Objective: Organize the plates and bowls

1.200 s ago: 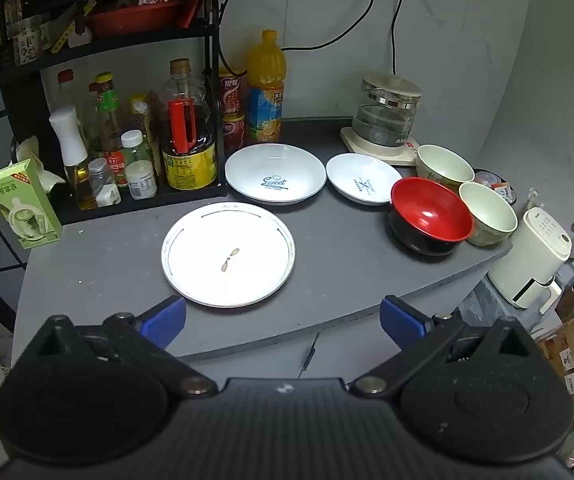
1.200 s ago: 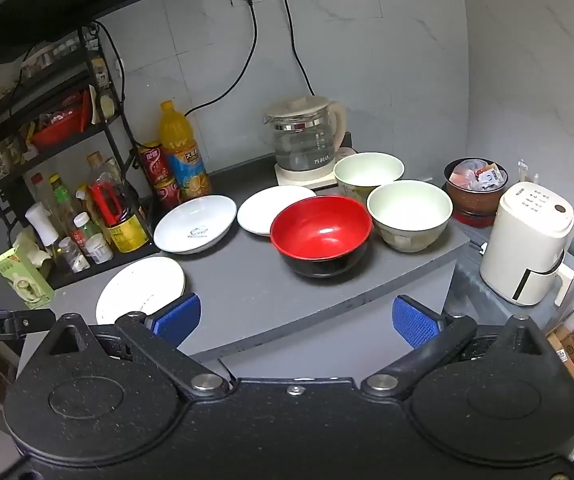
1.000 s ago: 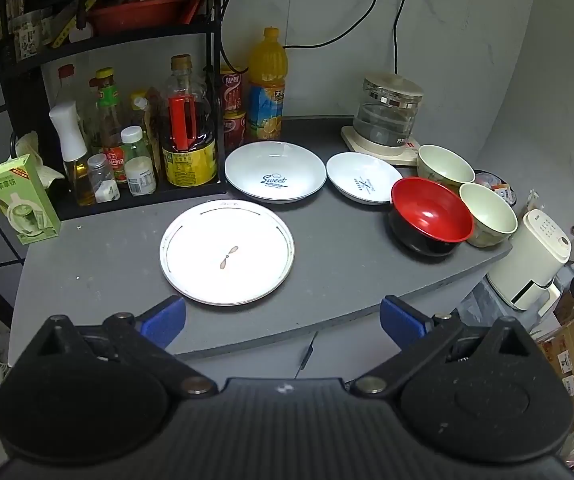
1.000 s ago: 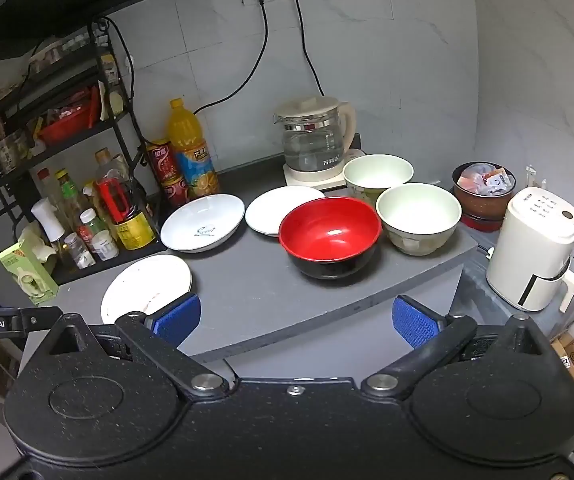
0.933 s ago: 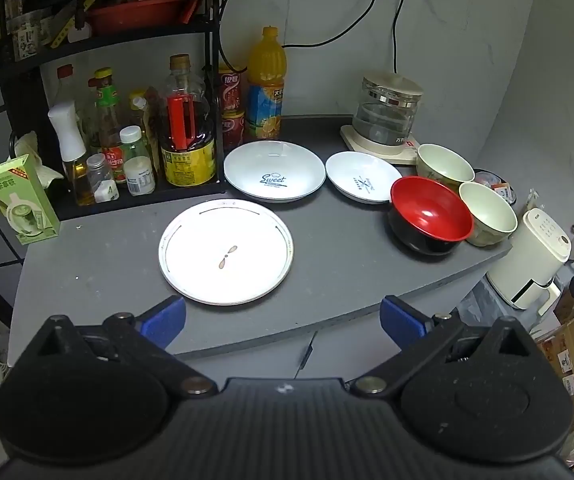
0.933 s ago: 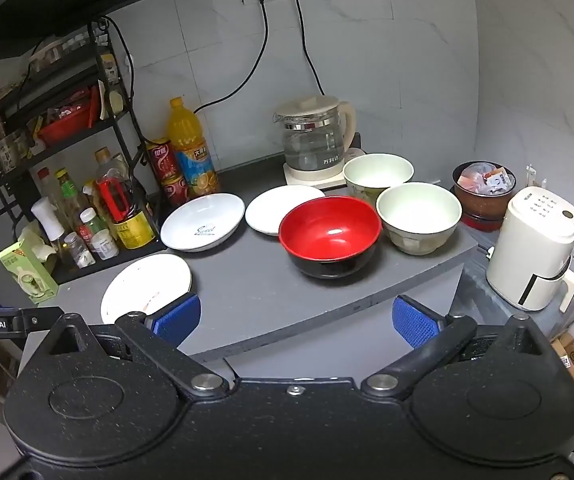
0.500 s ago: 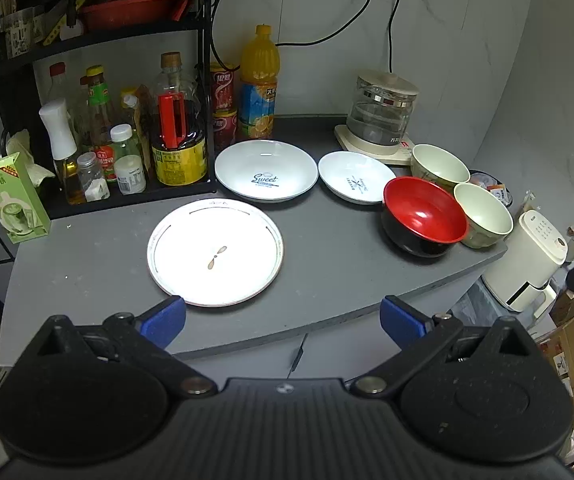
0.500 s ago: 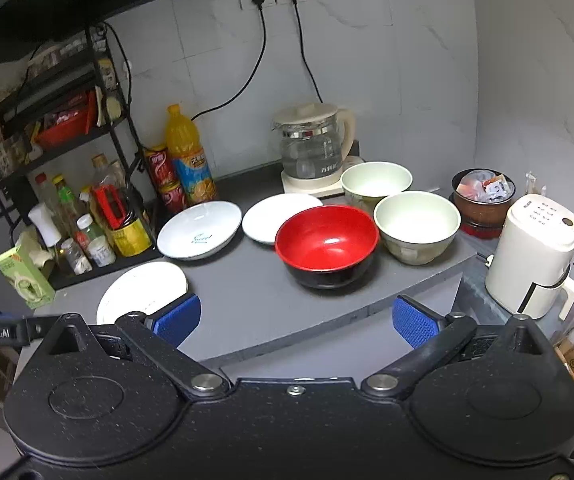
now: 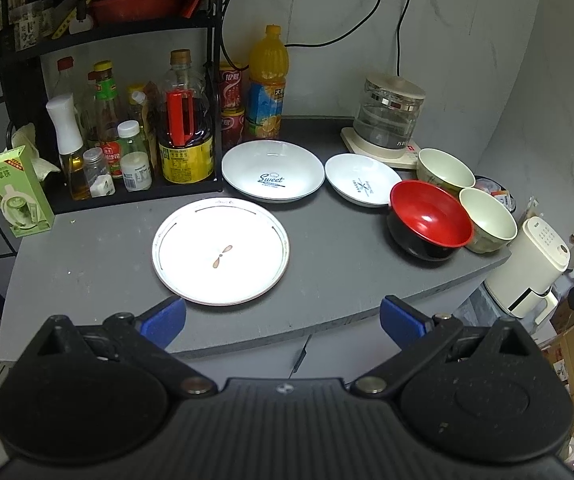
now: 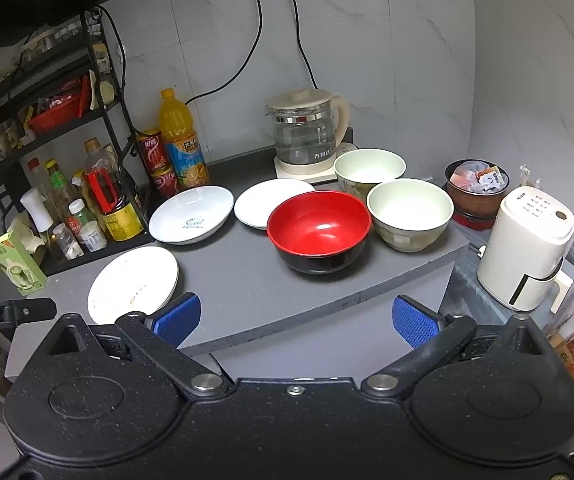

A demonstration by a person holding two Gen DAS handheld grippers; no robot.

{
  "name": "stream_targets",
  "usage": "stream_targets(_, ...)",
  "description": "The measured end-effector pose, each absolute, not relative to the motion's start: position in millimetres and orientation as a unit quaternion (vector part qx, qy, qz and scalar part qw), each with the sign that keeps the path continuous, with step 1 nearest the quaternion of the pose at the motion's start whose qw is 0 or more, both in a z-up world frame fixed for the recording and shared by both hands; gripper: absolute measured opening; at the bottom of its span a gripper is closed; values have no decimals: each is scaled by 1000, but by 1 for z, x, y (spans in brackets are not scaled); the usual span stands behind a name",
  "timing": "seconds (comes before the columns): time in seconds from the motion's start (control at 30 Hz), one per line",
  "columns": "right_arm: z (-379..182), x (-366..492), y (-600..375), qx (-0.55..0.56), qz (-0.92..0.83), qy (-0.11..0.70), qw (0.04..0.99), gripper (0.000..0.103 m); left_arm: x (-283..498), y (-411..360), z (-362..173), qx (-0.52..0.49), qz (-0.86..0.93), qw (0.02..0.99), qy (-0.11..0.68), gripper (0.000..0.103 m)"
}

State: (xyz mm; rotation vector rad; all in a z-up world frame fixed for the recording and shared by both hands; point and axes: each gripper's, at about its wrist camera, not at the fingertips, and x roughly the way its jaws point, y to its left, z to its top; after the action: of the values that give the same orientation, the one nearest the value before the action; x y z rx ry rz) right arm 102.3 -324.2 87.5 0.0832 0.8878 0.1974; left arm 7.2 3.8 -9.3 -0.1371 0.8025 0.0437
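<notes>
On the grey counter (image 9: 339, 264) lie a flat white plate (image 9: 220, 251) (image 10: 133, 283), a deep white plate marked "Sweet" (image 9: 273, 176) (image 10: 191, 214) and a smaller white plate (image 9: 362, 185) (image 10: 269, 202). To their right stand a red-and-black bowl (image 9: 429, 225) (image 10: 318, 231) and two cream bowls (image 9: 488, 219) (image 10: 410, 213), (image 9: 445, 169) (image 10: 369, 167). My left gripper (image 9: 283, 320) is open, held before the counter's front edge near the flat plate. My right gripper (image 10: 294, 319) is open too, short of the counter edge below the red bowl. Both hold nothing.
A black rack (image 9: 99, 80) with bottles and jars stands at the back left, a green carton (image 9: 17, 192) beside it. An orange juice bottle (image 9: 266, 88), cans and a glass kettle (image 10: 307, 136) line the wall. A white appliance (image 10: 527, 252) sits right of the counter.
Both grippers have shifted slightly, so the dishes sit a little differently in view. No dish has moved and both grippers stay open.
</notes>
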Motion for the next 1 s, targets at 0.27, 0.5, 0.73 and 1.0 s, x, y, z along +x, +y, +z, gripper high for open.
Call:
stream_targets(0.27, 86, 102, -324, 43, 92, 434, 895, 103, 3, 5, -11, -73, 21, 915, 396, 102)
stream_targets(0.5, 86, 104, -326, 41, 90, 437, 894, 103, 2, 3, -9, -65, 24, 917, 393, 102)
stream_targets(0.73, 86, 103, -330, 40, 90, 436, 895, 103, 1, -6, -6, -64, 21, 917, 392, 102)
stream_targets(1.0, 86, 103, -336, 38, 92, 436, 894, 103, 1, -17, -4, -64, 18, 918, 391, 102)
